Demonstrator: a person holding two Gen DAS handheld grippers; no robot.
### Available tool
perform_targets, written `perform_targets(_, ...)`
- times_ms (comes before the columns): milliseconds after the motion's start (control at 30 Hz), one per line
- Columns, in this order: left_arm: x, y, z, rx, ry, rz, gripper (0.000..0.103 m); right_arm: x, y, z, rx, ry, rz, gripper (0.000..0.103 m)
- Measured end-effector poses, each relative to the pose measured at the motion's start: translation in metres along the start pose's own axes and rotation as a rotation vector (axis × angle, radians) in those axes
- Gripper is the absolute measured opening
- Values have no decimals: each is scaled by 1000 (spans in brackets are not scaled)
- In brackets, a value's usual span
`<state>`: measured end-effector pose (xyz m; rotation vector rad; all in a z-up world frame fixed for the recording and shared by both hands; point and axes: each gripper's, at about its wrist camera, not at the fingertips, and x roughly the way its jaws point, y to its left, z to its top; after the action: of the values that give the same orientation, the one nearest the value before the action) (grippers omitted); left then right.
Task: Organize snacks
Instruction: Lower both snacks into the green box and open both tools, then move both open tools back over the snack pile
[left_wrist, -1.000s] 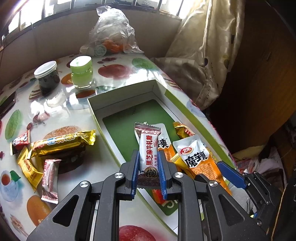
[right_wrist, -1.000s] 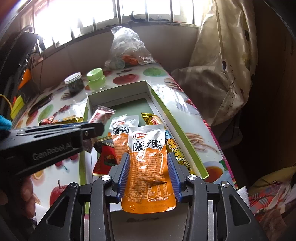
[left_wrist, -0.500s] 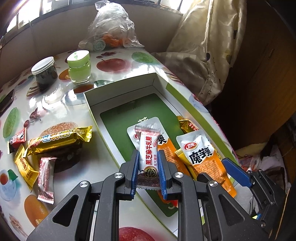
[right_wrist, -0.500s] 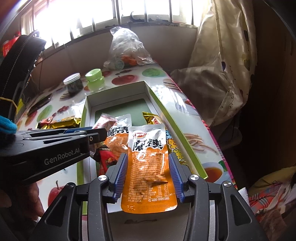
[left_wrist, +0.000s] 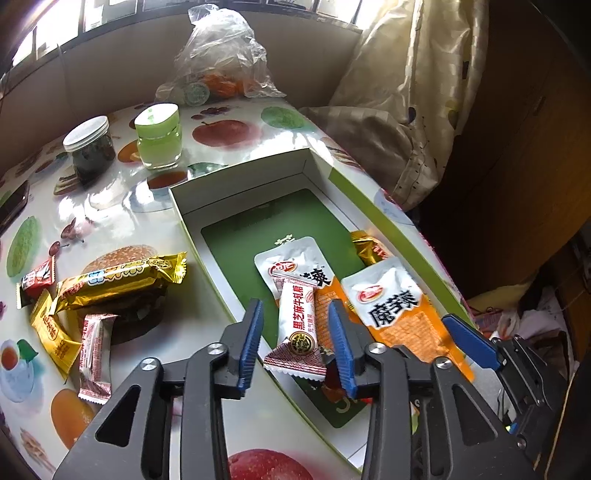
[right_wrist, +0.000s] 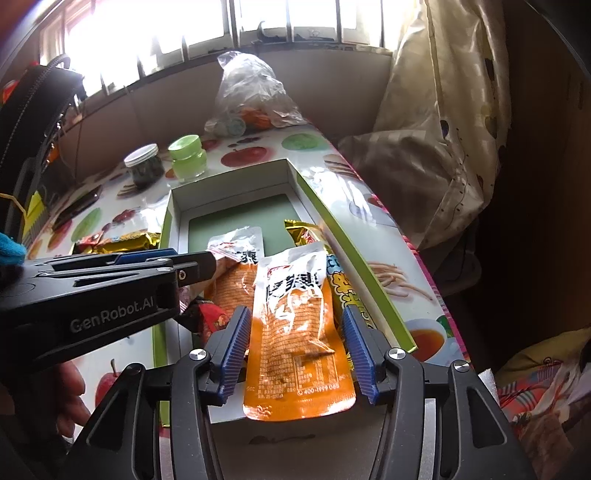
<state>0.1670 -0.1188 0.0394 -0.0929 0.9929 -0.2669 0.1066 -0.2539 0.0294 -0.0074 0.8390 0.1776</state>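
Observation:
An open green-and-white box (left_wrist: 321, 166) lies on the fruit-print table. My left gripper (left_wrist: 295, 310) hangs over its near left part. Its jaws are opening, and a white-and-red candy bar (left_wrist: 295, 325) lies tilted between the pads, free of them. Over the box's near end is my right gripper (right_wrist: 295, 317), its jaws also opening. An orange-and-white pouch (right_wrist: 295, 332) lies flat between its pads, untouched. A second orange pouch (left_wrist: 295, 262), a gold wrapper (left_wrist: 365, 247) and a red packet (right_wrist: 210, 317) also lie in the box.
Left of the box lie a gold bar (left_wrist: 118, 284), a yellow packet (left_wrist: 51, 332), a pink-white candy (left_wrist: 96, 350) and a small red packet (left_wrist: 37, 277). A dark jar (left_wrist: 88, 147), a green jar (left_wrist: 159, 136) and a plastic bag (left_wrist: 221, 59) stand behind. A curtain (left_wrist: 406, 110) hangs at the right table edge.
The left jaws, shut on the candy bar before, have spread and the bar has dropped tilted into the box. The right jaws have widened away from the orange pouch.

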Motion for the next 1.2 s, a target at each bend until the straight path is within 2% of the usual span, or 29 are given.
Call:
perform_targets(67,-5,-1,-1,7,-10,-2,45,-2,1,0,0,-5,-6,55)
perform_targets(167,-12,-1,-2,9,-23,6,46,-4,1,0,0,-10,-14,55)
perform_targets(433,-38,2,-12,33,-69,30,46,-16,8,-2,-1,-28,-14,55)
perform_targets(1200,-91,50,-41,-36,-137,101,46,-43,45,0,-14,-79,44,55)
